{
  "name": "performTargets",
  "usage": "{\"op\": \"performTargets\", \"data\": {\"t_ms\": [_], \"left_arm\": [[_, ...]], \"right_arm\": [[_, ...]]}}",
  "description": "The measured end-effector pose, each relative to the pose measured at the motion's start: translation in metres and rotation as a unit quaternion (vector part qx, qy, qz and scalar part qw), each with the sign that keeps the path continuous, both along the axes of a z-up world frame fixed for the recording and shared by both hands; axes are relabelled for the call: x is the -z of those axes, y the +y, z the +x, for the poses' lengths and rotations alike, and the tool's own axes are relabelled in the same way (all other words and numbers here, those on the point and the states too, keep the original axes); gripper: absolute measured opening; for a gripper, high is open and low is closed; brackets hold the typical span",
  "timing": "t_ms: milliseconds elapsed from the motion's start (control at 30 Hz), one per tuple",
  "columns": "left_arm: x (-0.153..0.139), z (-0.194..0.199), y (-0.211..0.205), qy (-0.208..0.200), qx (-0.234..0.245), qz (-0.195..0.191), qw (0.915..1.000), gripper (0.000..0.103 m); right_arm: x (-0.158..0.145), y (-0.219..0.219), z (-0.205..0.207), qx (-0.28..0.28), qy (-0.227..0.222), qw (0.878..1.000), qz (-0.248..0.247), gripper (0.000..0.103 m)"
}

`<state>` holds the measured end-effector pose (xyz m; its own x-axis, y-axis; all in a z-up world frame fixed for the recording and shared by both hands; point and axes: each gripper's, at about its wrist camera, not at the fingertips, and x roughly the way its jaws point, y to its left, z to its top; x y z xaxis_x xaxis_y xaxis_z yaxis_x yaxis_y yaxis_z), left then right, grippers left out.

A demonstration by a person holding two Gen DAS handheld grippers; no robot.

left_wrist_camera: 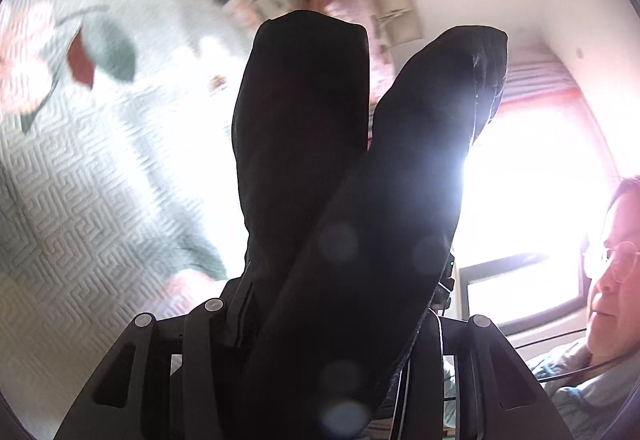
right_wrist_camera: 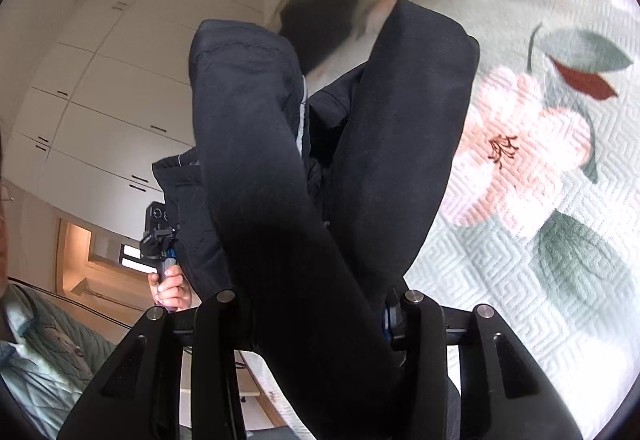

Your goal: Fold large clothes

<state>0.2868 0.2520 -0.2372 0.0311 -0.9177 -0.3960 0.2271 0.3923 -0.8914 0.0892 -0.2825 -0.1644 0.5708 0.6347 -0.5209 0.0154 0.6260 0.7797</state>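
A large black garment is draped over both fingers of my left gripper and hides them; the gripper is lifted and tilted toward the room. In the right wrist view the same black garment covers both fingers of my right gripper, with a grey seam showing between them. Both grippers hold the cloth up above the bed. The fingertips are hidden under the fabric, so the jaw gap does not show in either view. The other gripper shows at the left of the right wrist view, held in a hand.
A pale green quilted bedspread with pink flowers lies below, also in the left wrist view. White cupboards stand at left. A bright window and the person's face are at right.
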Motion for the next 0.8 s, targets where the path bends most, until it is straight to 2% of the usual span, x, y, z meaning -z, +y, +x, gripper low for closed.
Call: {"op": "performTargets", "data": {"t_ms": [67, 200, 267, 300, 400, 500, 633, 667, 733, 767, 800], "left_arm": [[-0.014, -0.013, 0.012, -0.006, 0.003, -0.010, 0.9999, 0.045], [-0.050, -0.031, 0.040, -0.014, 0.015, -0.010, 0.9997, 0.046], [-0.053, -0.050, 0.048, -0.017, 0.019, -0.004, 0.9997, 0.046], [-0.053, -0.060, 0.056, -0.016, 0.021, -0.001, 0.9996, 0.046], [-0.035, -0.083, 0.074, 0.001, 0.021, 0.007, 0.9997, 0.046], [0.005, -0.093, 0.087, 0.028, 0.019, 0.023, 0.9992, 0.046], [0.084, -0.107, 0.110, 0.093, 0.006, 0.039, 0.9949, 0.046], [0.109, -0.109, 0.116, 0.113, -0.003, 0.048, 0.9925, 0.046], [0.161, -0.108, 0.140, 0.148, -0.050, 0.061, 0.9859, 0.049], [0.186, -0.106, 0.157, 0.183, -0.074, 0.030, 0.9799, 0.049], [0.210, -0.106, 0.173, 0.226, -0.094, -0.013, 0.9696, 0.049]], "right_arm": [[-0.025, 0.009, -0.024, 0.006, -0.009, 1.000, -0.006, 0.046], [-0.053, 0.033, -0.070, 0.011, -0.007, 1.000, -0.022, 0.046], [-0.056, 0.046, -0.090, 0.015, -0.001, 0.999, -0.030, 0.046], [-0.054, 0.079, -0.082, 0.018, 0.004, 0.999, -0.032, 0.046], [-0.031, 0.103, -0.100, 0.026, 0.026, 0.999, -0.029, 0.046], [0.010, 0.114, -0.096, 0.034, 0.060, 0.997, -0.021, 0.047], [0.085, 0.126, -0.091, 0.031, 0.110, 0.993, -0.033, 0.047], [0.111, 0.126, -0.090, 0.032, 0.122, 0.992, -0.030, 0.047], [0.146, 0.108, -0.098, 0.077, 0.126, 0.989, -0.030, 0.051], [0.164, 0.090, -0.105, 0.108, 0.133, 0.985, 0.006, 0.052], [0.174, 0.076, -0.113, 0.134, 0.135, 0.981, 0.038, 0.052]]}}
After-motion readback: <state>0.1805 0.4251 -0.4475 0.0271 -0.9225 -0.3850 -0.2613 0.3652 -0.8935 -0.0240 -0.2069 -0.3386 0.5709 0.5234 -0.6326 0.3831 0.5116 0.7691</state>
